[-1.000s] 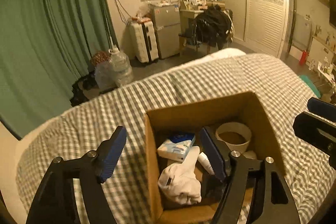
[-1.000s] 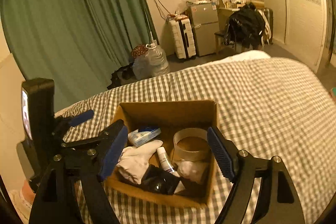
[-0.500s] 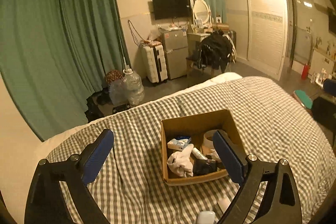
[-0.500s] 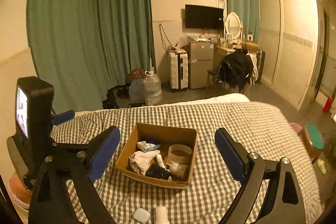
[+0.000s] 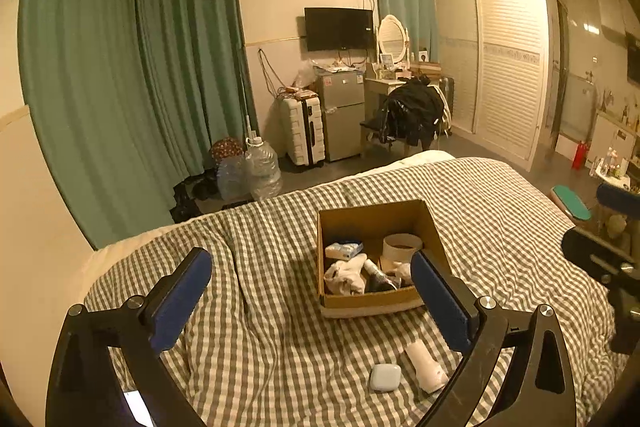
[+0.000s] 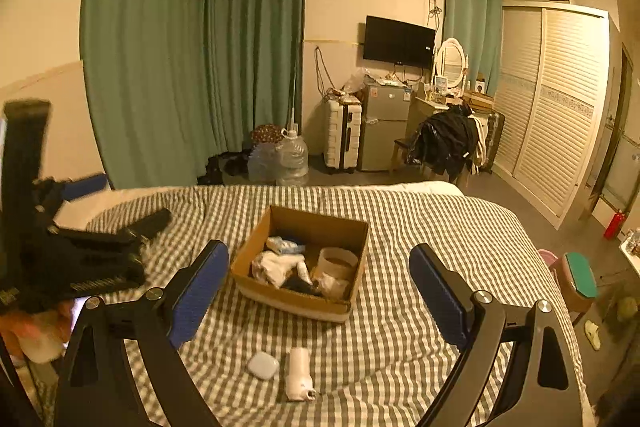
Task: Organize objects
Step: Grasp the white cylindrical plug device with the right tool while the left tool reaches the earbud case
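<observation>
Green curtains [image 5: 132, 75], wall TV [image 5: 338, 28], suitcase [image 5: 301, 130], fridge [image 5: 345, 115].

dim amber ceiling light, fisheye-warped edges, left-side blur

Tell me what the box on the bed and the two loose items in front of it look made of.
Box: plain brown cardboard, matte, with thin raw-edged walls.
Small rounded case: likely smooth plastic, pale, with a soft sheen.
White tube-shaped item: probably plastic, smooth and white; too small to be sure.
Both lie on the checked cloth bedcover.
</observation>
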A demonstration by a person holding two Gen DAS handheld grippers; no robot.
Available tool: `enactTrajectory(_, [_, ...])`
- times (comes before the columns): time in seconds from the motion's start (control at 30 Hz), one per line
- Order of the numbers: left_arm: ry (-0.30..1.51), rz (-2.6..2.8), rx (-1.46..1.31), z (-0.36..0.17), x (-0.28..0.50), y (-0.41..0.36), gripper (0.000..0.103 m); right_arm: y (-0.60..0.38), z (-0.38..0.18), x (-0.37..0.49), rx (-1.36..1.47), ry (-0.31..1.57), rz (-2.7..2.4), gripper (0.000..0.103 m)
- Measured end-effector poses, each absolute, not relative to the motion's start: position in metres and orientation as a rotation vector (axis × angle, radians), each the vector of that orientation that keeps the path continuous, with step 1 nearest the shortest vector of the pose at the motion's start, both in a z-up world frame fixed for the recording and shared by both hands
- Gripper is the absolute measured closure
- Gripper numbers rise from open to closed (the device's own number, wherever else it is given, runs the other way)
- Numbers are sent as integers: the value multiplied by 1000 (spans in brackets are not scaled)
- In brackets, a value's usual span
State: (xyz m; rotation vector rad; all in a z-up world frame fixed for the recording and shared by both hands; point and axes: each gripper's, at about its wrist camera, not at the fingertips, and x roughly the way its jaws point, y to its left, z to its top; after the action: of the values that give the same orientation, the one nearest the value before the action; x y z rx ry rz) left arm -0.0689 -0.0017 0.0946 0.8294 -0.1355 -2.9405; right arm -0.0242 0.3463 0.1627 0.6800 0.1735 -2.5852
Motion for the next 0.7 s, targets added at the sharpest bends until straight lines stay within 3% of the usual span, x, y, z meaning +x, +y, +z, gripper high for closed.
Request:
enactTrajectory(0.43, [124,-2836,1021,-24,-66,-17,0,336,50,-54,885,150,-2518,11])
enactTrajectory(0.7, [0,-2720,1202,-106,-92,-6,0,321,-47,-87,1132,201,-2465,11])
